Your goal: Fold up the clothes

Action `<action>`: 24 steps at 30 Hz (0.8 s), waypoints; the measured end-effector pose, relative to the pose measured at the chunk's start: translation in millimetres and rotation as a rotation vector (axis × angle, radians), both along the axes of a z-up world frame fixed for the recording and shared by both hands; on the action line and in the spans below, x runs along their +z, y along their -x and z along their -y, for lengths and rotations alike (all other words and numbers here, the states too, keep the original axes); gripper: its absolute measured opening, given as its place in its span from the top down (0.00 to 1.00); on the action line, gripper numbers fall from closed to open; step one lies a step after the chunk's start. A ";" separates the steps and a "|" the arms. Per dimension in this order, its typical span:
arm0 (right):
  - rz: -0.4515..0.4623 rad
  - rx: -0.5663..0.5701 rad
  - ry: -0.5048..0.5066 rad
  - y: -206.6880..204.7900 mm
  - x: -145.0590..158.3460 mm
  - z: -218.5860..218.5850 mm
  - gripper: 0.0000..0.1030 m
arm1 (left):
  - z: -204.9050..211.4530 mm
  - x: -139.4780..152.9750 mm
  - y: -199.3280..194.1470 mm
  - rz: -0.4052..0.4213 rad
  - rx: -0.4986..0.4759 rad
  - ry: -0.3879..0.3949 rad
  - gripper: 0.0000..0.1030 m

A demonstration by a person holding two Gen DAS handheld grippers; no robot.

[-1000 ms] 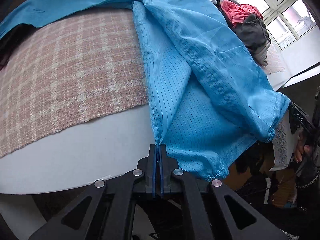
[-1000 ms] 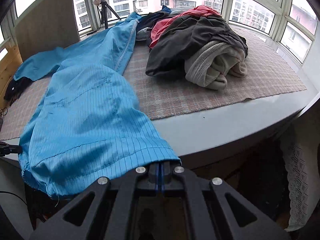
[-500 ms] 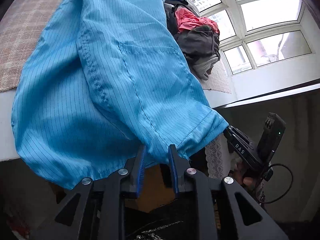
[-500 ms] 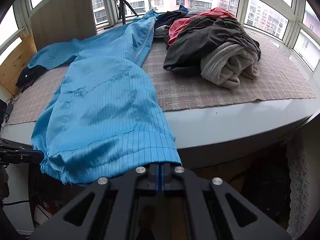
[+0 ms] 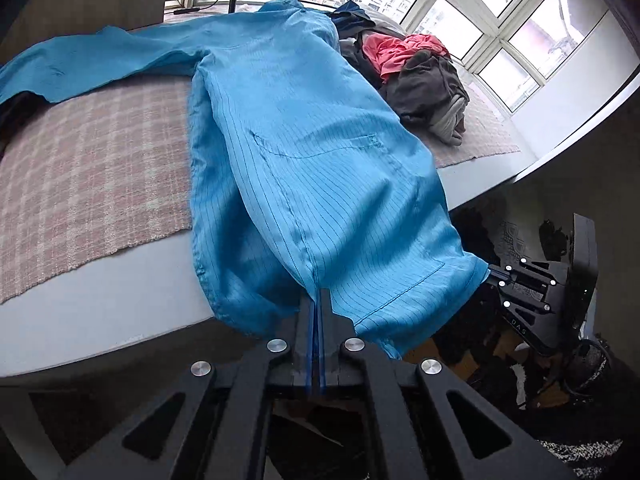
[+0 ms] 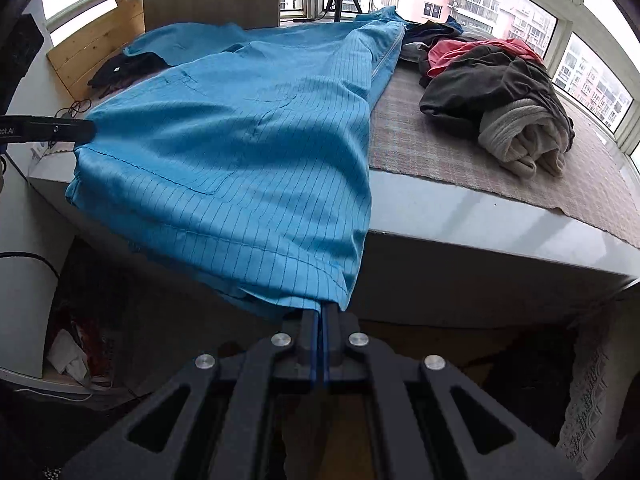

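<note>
My left claw (image 5: 319, 300) has re-gripped the coat (image 5: 304, 152) hem at six o'clock, my right (image 6: 321, 312) stays clenched on its corner, so the coat, draped over the ledge, hangs ready for folding.

— The blue garment (image 5: 304, 168)?
— Thin woven cloth, faint sheen, fine dark pinstripes.
— Beneath it?
— A coarse plaid mat (image 5: 92, 168), matt and nubbly, on a smooth, slightly glossy counter (image 6: 480, 216).
— The left hand-held gripper (image 5: 316, 300)?
— Matt black plastic, shiny metal screws, blue pads. A bare wood panel (image 6: 100, 36) stands at the far left corner.
</note>
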State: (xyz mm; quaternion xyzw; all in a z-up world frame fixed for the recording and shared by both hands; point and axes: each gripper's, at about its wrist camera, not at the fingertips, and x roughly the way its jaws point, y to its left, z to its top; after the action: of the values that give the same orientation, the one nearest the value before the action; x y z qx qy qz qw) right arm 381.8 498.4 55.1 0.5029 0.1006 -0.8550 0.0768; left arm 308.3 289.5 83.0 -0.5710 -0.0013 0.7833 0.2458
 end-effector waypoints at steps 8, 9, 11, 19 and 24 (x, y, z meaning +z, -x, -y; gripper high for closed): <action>0.167 0.232 0.077 -21.5 -11.2 -4.4 0.98 | 26.0 -34.3 2.5 0.053 0.088 -0.035 0.98; 0.151 0.233 0.138 -22.1 -1.2 -13.2 0.98 | 32.6 -28.7 1.2 0.044 0.110 -0.060 0.97; 0.127 0.178 0.254 -15.6 13.0 -33.2 0.96 | 44.4 -19.0 -0.7 0.029 0.152 -0.105 0.97; 0.101 -0.115 0.417 47.6 5.5 -80.6 0.67 | 40.4 -6.7 23.2 -0.032 0.162 -0.079 0.98; -0.050 -0.118 0.486 76.1 58.9 -94.8 0.67 | 51.0 57.6 71.7 -0.148 0.148 -0.098 0.98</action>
State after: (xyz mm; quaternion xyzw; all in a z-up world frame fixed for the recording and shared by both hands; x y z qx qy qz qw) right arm 305.6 593.2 114.1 0.4532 -0.1359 -0.8693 0.1428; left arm 236.6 238.5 140.7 -0.4970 -0.0637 0.8384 0.2143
